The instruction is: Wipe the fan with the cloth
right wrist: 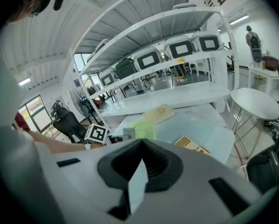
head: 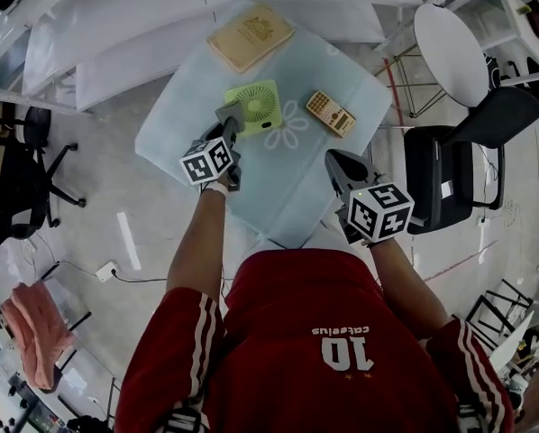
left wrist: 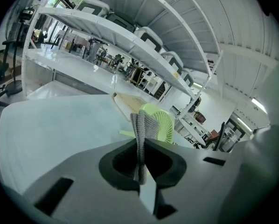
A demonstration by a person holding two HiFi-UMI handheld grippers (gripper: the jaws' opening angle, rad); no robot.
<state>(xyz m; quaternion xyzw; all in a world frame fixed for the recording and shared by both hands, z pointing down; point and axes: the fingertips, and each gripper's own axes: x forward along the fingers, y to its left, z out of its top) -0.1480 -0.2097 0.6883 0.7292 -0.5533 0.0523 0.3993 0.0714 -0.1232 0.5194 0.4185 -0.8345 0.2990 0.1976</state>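
A light green fan (head: 259, 105) lies flat on the pale table top (head: 179, 115); in the left gripper view the fan (left wrist: 162, 121) shows just past the jaws. My left gripper (head: 231, 123) is shut on a folded grey cloth (head: 228, 112), held at the fan's near left edge. The cloth (left wrist: 140, 125) stands upright between the closed jaws of the left gripper (left wrist: 140, 143). My right gripper (head: 333, 159) hovers over the table's near right edge, shut with nothing in it. From the right gripper (right wrist: 141, 142) the fan (right wrist: 145, 130) is seen further off.
A tan book (head: 250, 36) lies behind the fan and a yellowish calculator (head: 331, 113) to its right. White shelving (head: 116, 25) runs along the far side. A round white table (head: 450, 50) and a black chair (head: 450, 174) stand to the right.
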